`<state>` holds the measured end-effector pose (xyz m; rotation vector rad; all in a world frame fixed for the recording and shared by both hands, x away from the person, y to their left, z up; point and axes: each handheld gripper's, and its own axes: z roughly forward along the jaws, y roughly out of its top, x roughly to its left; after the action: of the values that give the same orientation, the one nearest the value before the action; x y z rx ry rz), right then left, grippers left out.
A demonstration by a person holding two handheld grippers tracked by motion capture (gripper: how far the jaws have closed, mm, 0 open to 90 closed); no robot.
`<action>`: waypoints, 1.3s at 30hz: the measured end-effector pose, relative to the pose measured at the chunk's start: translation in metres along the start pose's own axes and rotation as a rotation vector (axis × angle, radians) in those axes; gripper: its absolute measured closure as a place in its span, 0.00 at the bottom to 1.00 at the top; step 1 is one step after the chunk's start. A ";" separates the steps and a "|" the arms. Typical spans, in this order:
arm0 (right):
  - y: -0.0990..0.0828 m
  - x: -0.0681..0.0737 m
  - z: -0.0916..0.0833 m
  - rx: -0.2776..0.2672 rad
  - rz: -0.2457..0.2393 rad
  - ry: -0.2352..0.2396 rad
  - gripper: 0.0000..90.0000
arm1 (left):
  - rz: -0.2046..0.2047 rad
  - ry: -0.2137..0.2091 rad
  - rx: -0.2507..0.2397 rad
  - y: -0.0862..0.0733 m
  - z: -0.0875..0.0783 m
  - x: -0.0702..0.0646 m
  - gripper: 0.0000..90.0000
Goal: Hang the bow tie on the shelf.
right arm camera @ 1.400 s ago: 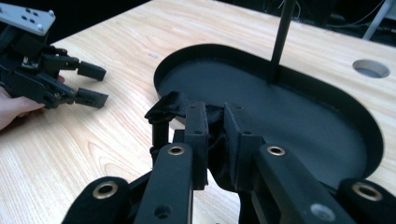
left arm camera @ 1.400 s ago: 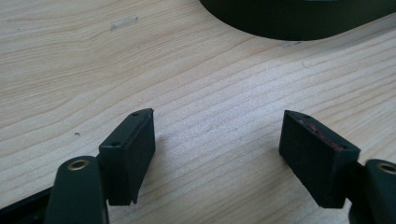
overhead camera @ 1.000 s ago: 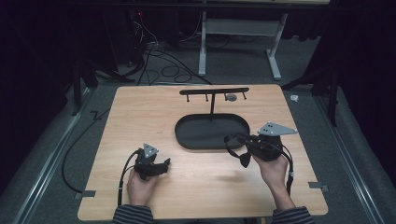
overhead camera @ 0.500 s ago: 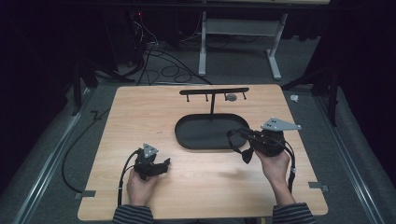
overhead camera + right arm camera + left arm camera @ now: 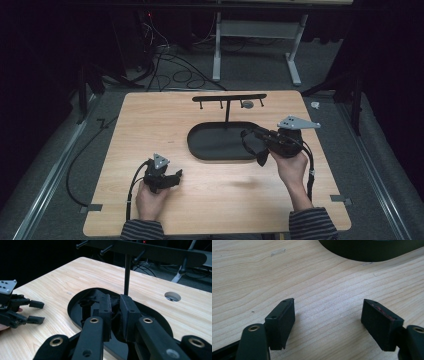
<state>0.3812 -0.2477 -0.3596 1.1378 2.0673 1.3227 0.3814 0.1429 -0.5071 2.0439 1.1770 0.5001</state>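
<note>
Your right gripper (image 5: 258,146) has its fingers pinching a floppy black strap (image 5: 248,141) over the black oval tray (image 5: 210,150). Left gripper (image 5: 172,179) rests spread-open on the light wooden desk (image 5: 150,120), well left of that tray.

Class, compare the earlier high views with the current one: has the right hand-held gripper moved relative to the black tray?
Yes. The right hand-held gripper has shifted slightly away from the person, toward the far end of the black tray, holding a dark strap-like item.
</note>
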 end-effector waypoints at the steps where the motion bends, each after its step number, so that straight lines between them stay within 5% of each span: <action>1: 0.000 0.000 0.000 0.000 0.000 0.000 0.91 | 0.000 0.000 0.000 0.000 0.000 0.000 0.31; 39: 0.040 -0.023 0.026 -0.025 0.032 -0.036 0.91 | 0.001 0.000 0.000 0.000 0.000 0.000 0.31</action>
<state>0.4291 -0.2447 -0.3375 1.1801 2.0098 1.3292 0.3815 0.1429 -0.5071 2.0446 1.1765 0.4998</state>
